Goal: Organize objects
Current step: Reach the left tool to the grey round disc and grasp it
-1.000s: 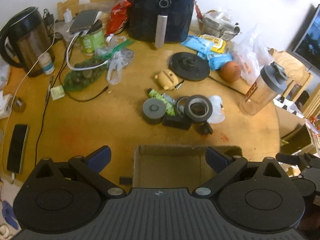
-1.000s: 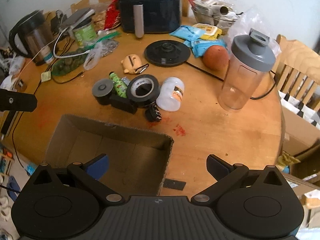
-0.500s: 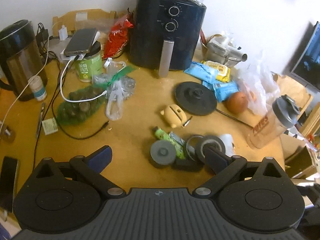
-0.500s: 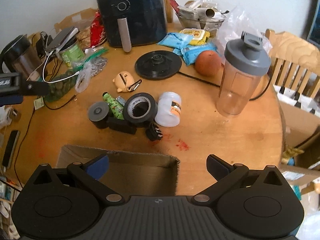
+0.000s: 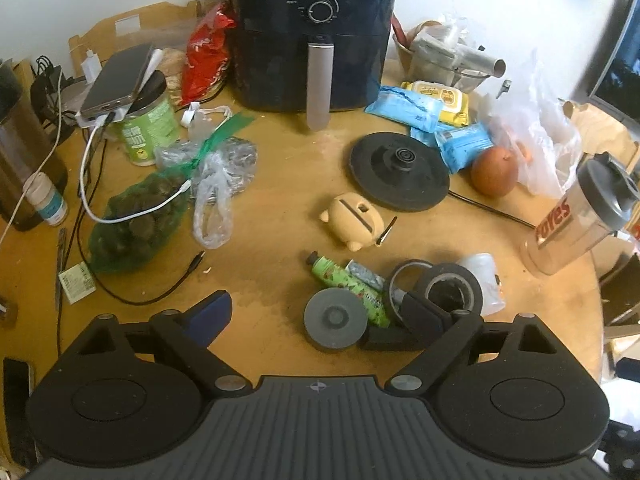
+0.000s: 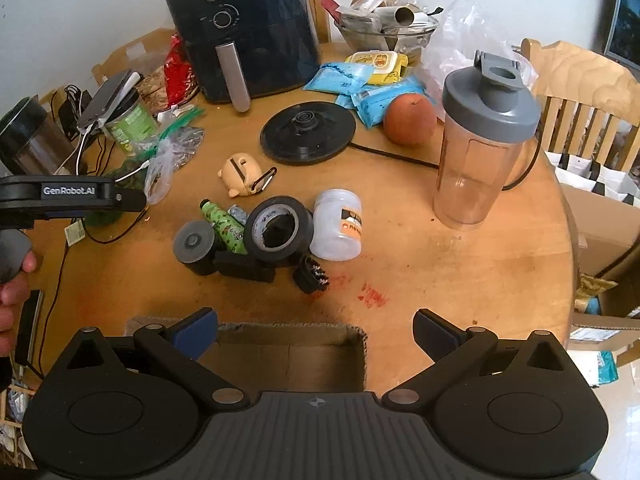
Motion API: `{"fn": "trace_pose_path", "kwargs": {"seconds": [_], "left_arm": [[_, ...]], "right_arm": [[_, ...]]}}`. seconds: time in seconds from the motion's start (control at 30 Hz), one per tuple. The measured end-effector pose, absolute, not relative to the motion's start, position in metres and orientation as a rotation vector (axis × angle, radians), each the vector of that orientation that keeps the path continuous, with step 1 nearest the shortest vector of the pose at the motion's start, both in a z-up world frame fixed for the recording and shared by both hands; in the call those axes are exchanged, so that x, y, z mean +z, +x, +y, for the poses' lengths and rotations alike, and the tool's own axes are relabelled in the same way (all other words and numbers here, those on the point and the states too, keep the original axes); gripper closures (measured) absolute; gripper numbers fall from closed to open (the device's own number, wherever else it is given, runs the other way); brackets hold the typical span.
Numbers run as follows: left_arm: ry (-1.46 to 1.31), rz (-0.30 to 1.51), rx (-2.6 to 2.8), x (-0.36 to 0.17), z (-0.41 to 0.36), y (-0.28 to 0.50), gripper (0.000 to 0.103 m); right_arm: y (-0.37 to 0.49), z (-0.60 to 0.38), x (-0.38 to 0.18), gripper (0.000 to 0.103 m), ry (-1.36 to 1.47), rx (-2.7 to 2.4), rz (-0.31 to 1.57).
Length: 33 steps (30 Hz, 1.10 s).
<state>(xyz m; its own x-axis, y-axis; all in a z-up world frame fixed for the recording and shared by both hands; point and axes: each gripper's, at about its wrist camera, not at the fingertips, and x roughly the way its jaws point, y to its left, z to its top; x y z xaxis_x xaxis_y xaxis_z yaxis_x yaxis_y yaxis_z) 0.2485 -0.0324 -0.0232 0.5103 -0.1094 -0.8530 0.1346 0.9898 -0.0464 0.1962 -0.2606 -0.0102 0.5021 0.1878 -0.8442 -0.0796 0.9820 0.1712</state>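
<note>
The left gripper (image 5: 318, 314) hung over a small heap of loose things near the front of the round wooden counter (image 5: 272, 216). Its jaws stood wide and were closing, with nothing pressed between the pads. The grey-topped round can (image 5: 335, 317) lay in the gap between them, and the right-hand finger (image 5: 420, 314) sat in front of the roll of black tape (image 5: 448, 290).

In the heap, a green tube (image 5: 346, 280) leaned between the can and the tape, and a black block (image 5: 386, 338) lay just below them. A white plastic jar (image 6: 338, 226) lay on its side, touching the tape on its far side. A small black plug (image 6: 311, 274) sat just in front of the tape.

The right gripper (image 6: 316, 332) had its jaws wide apart and held nothing. It hovered above the near edge of the counter, over an open cardboard box (image 6: 292, 354) whose inside looked bare. From that view the left gripper's arm and the person's hand (image 6: 12, 280) showed at the left edge.

Farther back stood a black air fryer (image 5: 316, 32), a kettle base (image 5: 400, 170), a tan pig-shaped case (image 5: 354, 220), and a shaker bottle (image 6: 480, 148).
</note>
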Motion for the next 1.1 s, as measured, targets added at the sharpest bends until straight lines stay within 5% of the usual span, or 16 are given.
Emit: {"fn": "trace_pose_path", "kwargs": {"seconds": [0.73,0.8,0.9,1.1], "left_arm": [[0.047,1.195,-0.16,-0.121,-0.043,0.29,0.01],[0.058,1.207,-0.149,-0.127,-0.043,0.293,0.016],[-0.025,1.203,-0.226,-0.13,-0.037,0.297,0.044],[0.018,1.186,-0.222,-0.118,-0.037,0.294,0.045]], "right_arm": [[0.178,-0.297,-0.012,0.0,0.167,0.057,1.057],[0.175,-0.297,-0.011,0.0,0.168,0.041,1.059],[0.172,-0.299,-0.008,0.0,0.161,0.019,1.062],[0.177,-0.292,0.01,0.0,0.112,-0.032,1.07]]}}
